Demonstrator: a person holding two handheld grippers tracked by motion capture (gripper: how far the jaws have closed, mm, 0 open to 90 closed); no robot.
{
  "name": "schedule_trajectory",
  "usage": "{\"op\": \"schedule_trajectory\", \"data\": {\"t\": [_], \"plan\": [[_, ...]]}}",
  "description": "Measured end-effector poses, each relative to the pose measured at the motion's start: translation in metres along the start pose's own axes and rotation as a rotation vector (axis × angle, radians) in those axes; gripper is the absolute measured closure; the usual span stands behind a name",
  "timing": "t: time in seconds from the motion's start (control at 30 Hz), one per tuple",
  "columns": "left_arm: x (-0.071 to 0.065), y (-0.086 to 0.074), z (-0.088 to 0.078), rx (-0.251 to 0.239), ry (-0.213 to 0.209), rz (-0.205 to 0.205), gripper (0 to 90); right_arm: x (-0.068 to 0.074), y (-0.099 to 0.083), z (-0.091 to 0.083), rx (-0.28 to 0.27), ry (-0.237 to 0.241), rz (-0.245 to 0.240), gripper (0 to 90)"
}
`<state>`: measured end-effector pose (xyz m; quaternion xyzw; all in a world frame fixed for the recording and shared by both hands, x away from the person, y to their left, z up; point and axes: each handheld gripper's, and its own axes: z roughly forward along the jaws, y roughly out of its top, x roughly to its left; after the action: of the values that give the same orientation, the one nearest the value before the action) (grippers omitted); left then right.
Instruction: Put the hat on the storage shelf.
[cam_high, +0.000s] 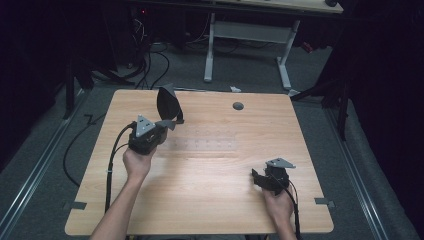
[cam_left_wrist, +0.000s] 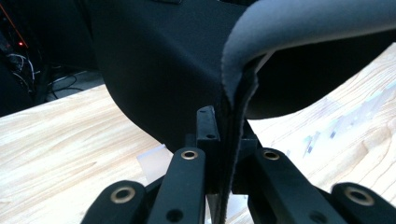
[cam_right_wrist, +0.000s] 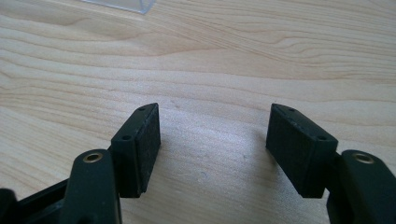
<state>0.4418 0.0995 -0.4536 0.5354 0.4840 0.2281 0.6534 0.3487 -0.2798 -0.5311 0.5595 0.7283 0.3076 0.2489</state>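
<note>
A thin edge of a dark floppy sheet (cam_left_wrist: 243, 112) is pinched by the closed left gripper (cam_left_wrist: 223, 154), so it may slip free, while the right gripper (cam_right_wrist: 212, 149) is held apart and empty over the table (cam_high: 210, 200).

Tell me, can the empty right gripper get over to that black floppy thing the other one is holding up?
Probably yes. The right gripper is open, and bare table lies between it and the black sheet pinched in the left gripper.

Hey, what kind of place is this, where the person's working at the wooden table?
Probably a lab or recording workspace. A light wooden table stands on grey carpet, ringed by dark curtains, with loose cables and a white-legged desk behind it. The person's left gripper grips a black pad.
</note>
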Motion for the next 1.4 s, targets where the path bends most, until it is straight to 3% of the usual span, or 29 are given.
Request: {"op": "schedule_trajectory", "data": {"t": [0.2,0.37,0.7,0.77,1.07,1.4], "plan": [[0.013,-0.010,-0.004,-0.005,0.009,-0.024,85.9,0.000,0.000,0.000,0.000,0.000,0.000,35.4],[0.016,-0.016,-0.009,-0.011,-0.002,-0.024,85.6,0.000,0.000,0.000,-0.001,0.001,-0.001,35.4],[0.026,-0.020,-0.018,0.033,0.018,-0.054,81.3,0.000,0.000,0.000,-0.001,0.003,-0.003,35.4],[0.027,-0.020,-0.019,0.042,0.020,-0.043,74.5,0.000,0.000,0.000,-0.001,0.003,-0.003,35.4],[0.035,-0.015,-0.033,0.068,0.064,-0.083,47.6,0.000,0.000,0.000,-0.001,0.002,-0.003,35.4],[0.035,-0.022,-0.061,0.081,0.048,-0.120,41.2,0.000,0.000,0.000,-0.001,0.002,-0.002,35.4]]}}
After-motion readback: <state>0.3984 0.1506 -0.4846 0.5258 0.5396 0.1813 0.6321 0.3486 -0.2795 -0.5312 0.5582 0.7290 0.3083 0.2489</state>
